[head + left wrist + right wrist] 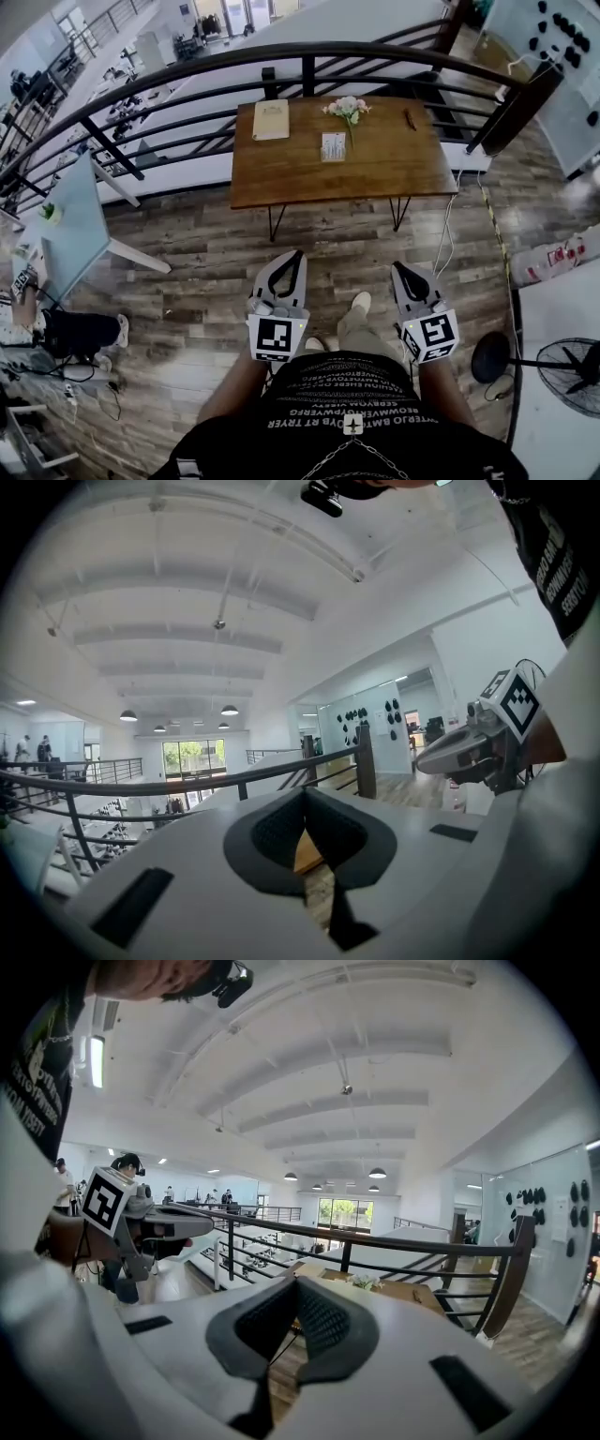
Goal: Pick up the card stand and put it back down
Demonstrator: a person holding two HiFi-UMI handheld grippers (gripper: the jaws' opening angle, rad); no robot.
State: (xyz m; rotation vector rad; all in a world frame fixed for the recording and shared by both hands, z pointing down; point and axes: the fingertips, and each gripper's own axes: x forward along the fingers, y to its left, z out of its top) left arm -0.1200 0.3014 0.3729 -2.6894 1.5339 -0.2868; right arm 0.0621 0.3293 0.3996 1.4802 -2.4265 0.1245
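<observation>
Both empty | left hand-held gripper [296, 255] closed | right hand-held gripper [399, 268] closed | side by side, aimed toward table [375, 167]

The white left claw [306, 799] fills the lower frame. Its dark grey padded jaws meet at the tips and hold nothing. Through the thin slit behind the tips shows a sliver of brown wooden surface [307, 853], with grey plank floor [319, 892] below it. A dark metal railing [367, 766] crosses behind, under a white beamed ceiling [187, 602] with a round pendant lamp [230, 711]. At right is the right claw [441, 755], beside a black printed shirt [553, 555].
</observation>
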